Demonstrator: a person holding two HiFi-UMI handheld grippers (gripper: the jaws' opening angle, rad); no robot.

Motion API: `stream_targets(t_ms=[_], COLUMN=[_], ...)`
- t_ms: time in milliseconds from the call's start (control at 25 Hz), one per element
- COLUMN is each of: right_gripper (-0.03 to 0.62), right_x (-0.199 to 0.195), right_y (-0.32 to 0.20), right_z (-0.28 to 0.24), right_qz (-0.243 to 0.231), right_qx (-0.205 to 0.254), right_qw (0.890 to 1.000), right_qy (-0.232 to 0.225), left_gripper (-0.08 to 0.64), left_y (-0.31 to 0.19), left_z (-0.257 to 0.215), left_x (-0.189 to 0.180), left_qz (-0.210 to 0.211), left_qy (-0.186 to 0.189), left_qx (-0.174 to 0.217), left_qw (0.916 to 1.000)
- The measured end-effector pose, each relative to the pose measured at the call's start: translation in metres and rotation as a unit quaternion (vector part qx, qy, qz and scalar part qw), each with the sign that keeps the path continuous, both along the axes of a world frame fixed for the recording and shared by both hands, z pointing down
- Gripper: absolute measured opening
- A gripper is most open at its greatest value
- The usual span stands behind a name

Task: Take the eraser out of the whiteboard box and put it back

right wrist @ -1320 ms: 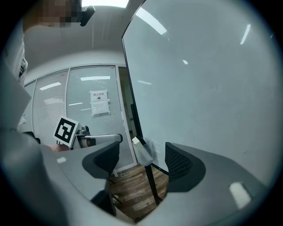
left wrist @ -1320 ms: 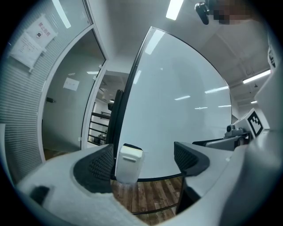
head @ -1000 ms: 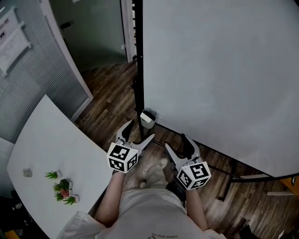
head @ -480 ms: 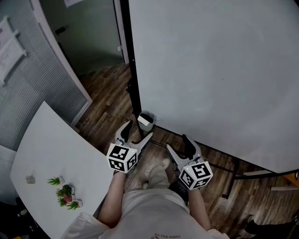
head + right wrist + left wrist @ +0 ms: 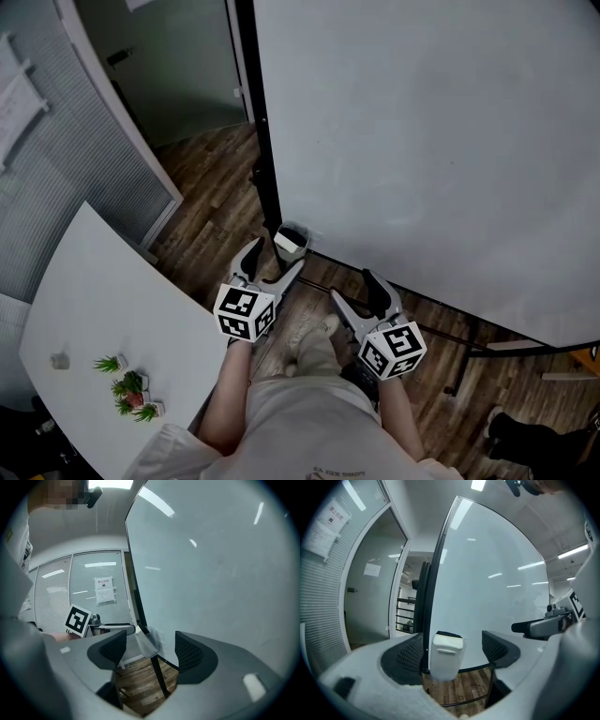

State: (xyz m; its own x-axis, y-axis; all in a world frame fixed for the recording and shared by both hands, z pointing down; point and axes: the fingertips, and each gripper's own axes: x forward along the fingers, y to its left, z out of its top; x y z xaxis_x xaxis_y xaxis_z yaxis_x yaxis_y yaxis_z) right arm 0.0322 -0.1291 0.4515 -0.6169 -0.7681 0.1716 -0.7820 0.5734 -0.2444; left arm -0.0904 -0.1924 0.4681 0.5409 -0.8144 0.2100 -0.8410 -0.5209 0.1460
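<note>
A small white whiteboard box [image 5: 292, 242] hangs at the lower left corner of the whiteboard [image 5: 431, 141]. The eraser's dark top [image 5: 448, 634] sticks out of the box [image 5: 446, 660]. My left gripper [image 5: 276, 257] is open just in front of the box. In the left gripper view [image 5: 453, 651] the box stands between the jaws, nearer the left pad, and neither pad presses on it. These jaws have just been closing a little. My right gripper [image 5: 352, 287] is open and empty, to the right of the box [image 5: 149, 643] and short of the board's lower edge.
A white table [image 5: 103, 309] with small potted plants [image 5: 127, 386] lies at the left. Behind it is a partition with blinds [image 5: 56, 169]. The board's dark post [image 5: 264, 159] and stand legs [image 5: 469, 342] rise from the wooden floor. The person's legs are below the grippers.
My left gripper has crept a little closer to the box and its jaws have narrowed slightly. The right gripper has hardly moved.
</note>
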Motion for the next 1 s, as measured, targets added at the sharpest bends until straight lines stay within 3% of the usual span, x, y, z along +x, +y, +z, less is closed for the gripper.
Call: stream_targets(t_ms=[680, 1000], right_gripper=[0.324, 0.322], right_x=[0.015, 0.002], right_y=[-0.023, -0.026], right_z=[0.016, 0.018], right_qz=[0.002, -0.035], right_qx=[-0.027, -0.025], right_qw=[1.0, 0.999], right_qy=[0.001, -0.011], left_gripper=[0.35, 0.327], left_y=[-0.022, -0.03], left_z=[0.007, 0.006], left_x=[0.007, 0.013], left_qz=[0.001, 0.007], left_qy=[-0.038, -0.038], left_qx=[0.021, 0.036], left_qw=[0.9991, 0.9986])
